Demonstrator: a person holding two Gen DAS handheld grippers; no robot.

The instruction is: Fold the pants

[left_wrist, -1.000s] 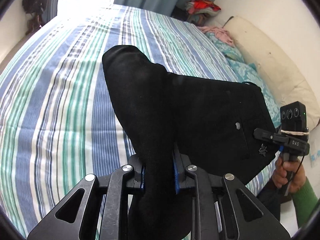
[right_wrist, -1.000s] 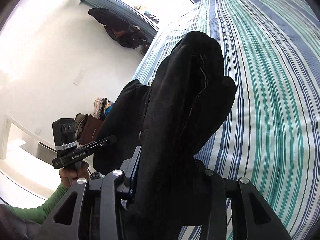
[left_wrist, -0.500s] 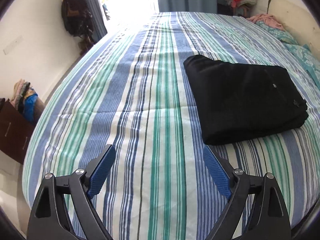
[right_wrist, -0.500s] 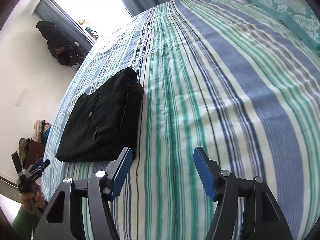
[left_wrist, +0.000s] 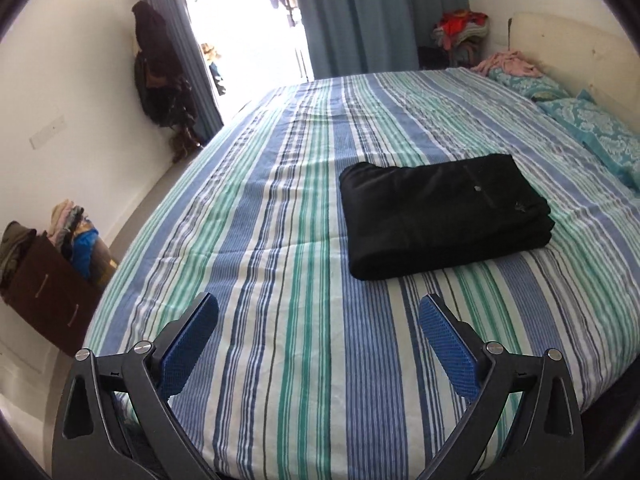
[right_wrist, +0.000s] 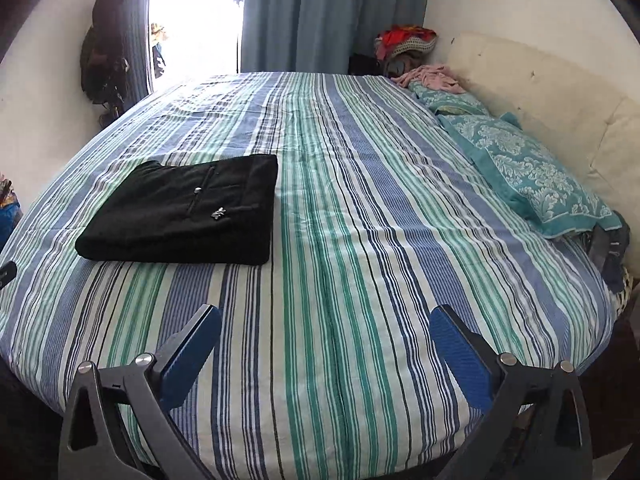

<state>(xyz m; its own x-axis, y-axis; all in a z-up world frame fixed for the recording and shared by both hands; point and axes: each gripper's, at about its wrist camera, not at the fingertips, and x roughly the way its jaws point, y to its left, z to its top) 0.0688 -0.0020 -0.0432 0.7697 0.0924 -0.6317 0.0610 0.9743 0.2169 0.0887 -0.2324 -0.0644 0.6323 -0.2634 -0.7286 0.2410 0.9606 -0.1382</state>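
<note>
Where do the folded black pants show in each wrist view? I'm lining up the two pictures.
Left wrist view: the folded black pants lie right of centre on the striped bedspread.
Right wrist view: the pants lie left of centre.
Shared landmark: the blue curtain behind the bed.

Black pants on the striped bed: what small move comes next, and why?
Probably none on the cloth: draw both grippers back. The black pants lie as a squared, stacked bundle on the bed, and the opening left gripper and right gripper hold nothing.

Home bedroom: striped bed (left_wrist: 280,240), pillows (right_wrist: 532,168), curtains (left_wrist: 376,16).
</note>
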